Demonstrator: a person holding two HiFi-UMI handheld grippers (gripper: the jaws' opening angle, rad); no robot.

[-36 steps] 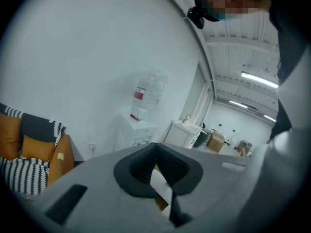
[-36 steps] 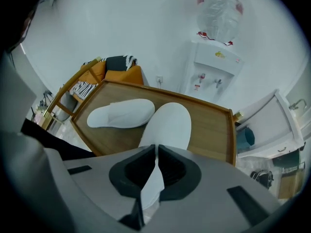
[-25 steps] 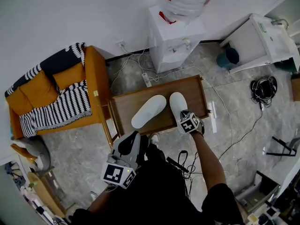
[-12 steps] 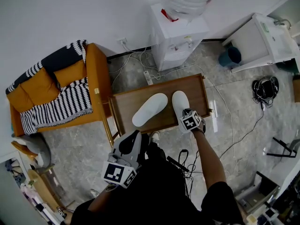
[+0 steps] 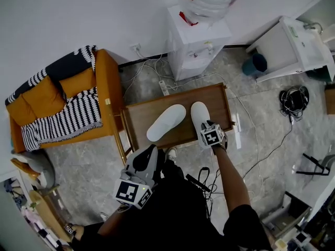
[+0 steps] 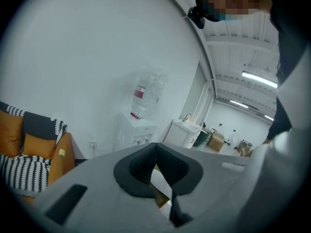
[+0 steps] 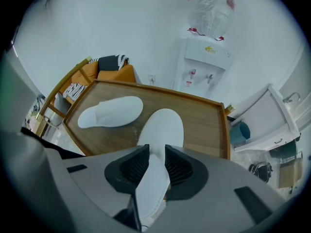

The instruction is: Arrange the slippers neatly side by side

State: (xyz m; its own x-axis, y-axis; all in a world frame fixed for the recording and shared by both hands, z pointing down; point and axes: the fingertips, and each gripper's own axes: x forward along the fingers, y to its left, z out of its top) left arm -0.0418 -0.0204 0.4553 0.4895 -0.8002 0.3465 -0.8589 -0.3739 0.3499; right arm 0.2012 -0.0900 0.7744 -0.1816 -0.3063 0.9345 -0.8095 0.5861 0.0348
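Note:
Two white slippers lie on a low wooden table [image 5: 140, 117]. The left slipper [image 5: 166, 122] lies slanted, toe to the upper right. The right slipper [image 5: 198, 116] points straight away. My right gripper [image 5: 206, 126] points steeply down over that slipper's heel. Its jaws have just been opening and stand open, with the right slipper [image 7: 163, 130] running between them. The other slipper [image 7: 111, 111] lies apart to its left. My left gripper [image 5: 151, 151] hangs low in front of the table, off both slippers. Its jaws [image 6: 156, 166] look shut with nothing in them.
An orange armchair with a striped blanket [image 5: 58, 106] stands left of the table. A water dispenser [image 5: 197, 35] stands behind it, with cables and a power strip [image 5: 163, 88] on the floor between. A white cabinet [image 5: 294, 46] and blue bin [image 5: 255, 64] are at the right.
Almost nothing differs. The right gripper stays at the heel of the right slipper, both slippers lie as before, and the left gripper has not moved.

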